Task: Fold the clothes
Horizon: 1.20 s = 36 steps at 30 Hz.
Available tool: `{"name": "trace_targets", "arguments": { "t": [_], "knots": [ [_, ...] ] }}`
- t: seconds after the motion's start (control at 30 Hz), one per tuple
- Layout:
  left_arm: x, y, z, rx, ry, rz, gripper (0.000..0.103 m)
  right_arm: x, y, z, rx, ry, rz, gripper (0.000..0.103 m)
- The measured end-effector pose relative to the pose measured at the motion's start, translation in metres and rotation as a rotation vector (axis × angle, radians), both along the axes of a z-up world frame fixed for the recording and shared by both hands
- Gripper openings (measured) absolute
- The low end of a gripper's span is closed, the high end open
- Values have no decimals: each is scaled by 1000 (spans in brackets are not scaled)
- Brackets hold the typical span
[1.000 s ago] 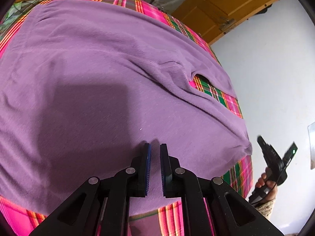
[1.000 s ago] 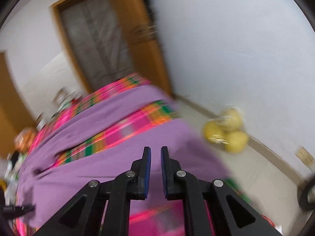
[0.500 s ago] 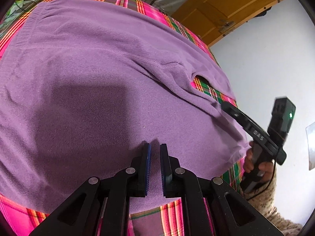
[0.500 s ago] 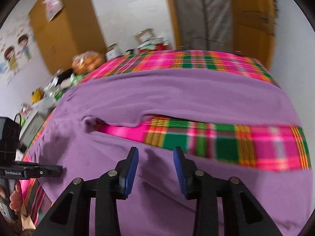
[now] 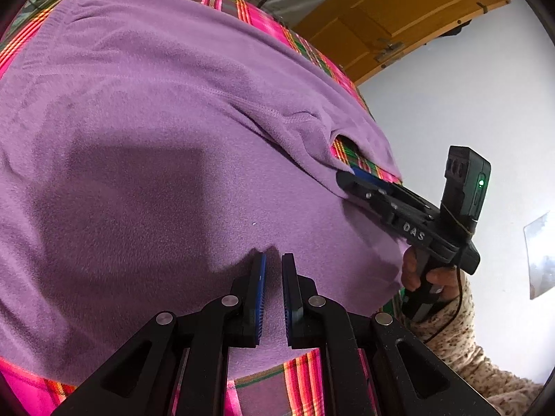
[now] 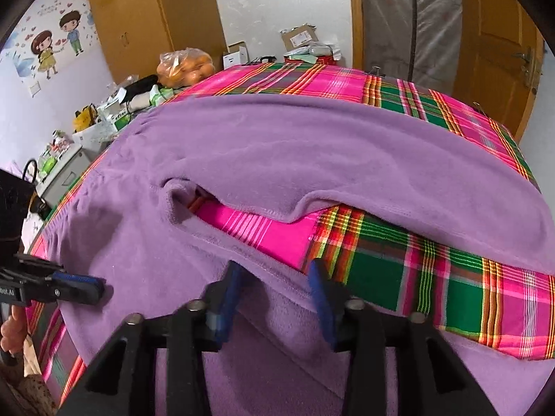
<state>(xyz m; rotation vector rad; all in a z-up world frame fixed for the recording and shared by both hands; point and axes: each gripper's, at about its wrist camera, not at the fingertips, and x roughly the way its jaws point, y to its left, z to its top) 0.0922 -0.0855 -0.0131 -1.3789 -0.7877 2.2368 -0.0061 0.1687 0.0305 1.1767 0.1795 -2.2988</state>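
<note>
- Purple trousers (image 6: 312, 159) are lying spread on the plaid-covered desk (image 6: 433, 277); you are setting up the first fold.
- Your right hand-held gripper (image 6: 274, 277) is gaping, released, over the inner leg edge; your left hand-held gripper (image 5: 274, 277) is nearly clenched, grasping nothing.
- Next, you will be needing to pinch that edge.

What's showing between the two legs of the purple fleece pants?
Bare pink-and-green plaid cloth between the legs of the purple fleece pants; clearest in the right wrist view.

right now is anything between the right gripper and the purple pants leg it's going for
Nothing visible. The right gripper is open, its jaws straddling the inner edge of the near leg of the purple fleece pants, with only the plaid tablecloth beside that edge. The left gripper hangs over the pants off to the side, nearly closed on nothing.
</note>
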Motion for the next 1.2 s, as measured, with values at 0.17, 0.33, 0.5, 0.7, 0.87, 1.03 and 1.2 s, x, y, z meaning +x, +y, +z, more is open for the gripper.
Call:
{"name": "trace_targets", "arguments": {
  "t": [0.17, 0.33, 0.5, 0.7, 0.87, 1.03, 1.2],
  "knots": [
    [1, -2, -3, 28, 7, -6, 9, -12, 8, 9, -15, 32, -120, 3],
    [5, -6, -4, 45, 6, -14, 9, -20, 5, 0, -2, 10, -161, 4],
    [13, -15, 0, 15, 5, 8, 9, -12, 20, 10, -56, -2, -217, 9],
    [31, -42, 2, -27, 2, 84, 9, 30, 22, 24, -94, 34, -184, 16],
    [50, -80, 6, -69, -12, 203, 9, 76, -6, 21, -82, 28, 4, 27],
    [74, -110, 10, -113, -22, 321, 14, 110, -40, 11, -72, -1, 155, 35],
    [90, -128, 8, -82, -35, 388, 15, 133, -66, -1, -27, -6, 244, 47]
  ]
}}
